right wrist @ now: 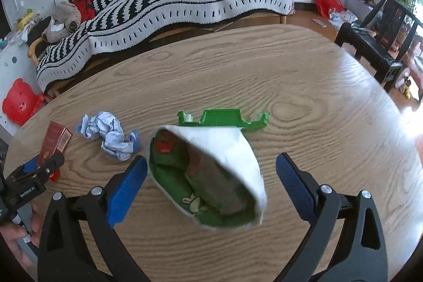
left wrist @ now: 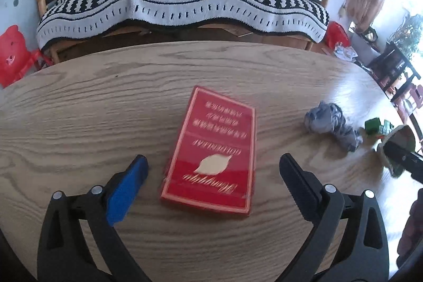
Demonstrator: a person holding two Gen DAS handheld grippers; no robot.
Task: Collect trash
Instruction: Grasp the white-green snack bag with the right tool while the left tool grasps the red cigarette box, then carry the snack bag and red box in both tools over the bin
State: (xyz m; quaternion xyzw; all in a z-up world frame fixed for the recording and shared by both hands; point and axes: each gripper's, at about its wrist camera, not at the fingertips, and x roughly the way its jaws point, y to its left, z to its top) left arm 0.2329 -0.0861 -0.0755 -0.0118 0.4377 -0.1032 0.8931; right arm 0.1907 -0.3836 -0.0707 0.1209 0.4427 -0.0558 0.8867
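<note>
your left gripper (left wrist: 212, 168) is spread wide over the red box (left wrist: 211, 152) lying flat on the table (left wrist: 79, 107); lower until both pads straddle its long edges, then squeeze. your right gripper (right wrist: 211, 168) gapes around the paper cup (right wrist: 211, 176).

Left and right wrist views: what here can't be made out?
- Red box: left view, print blurred, unreadable.
- White cup: right view, motion blur; contents unclear. In the left view it is cut off by the right gripper.
- Green piece: right view, cup hides its near part.
- Crumpled paper: print too small.
</note>
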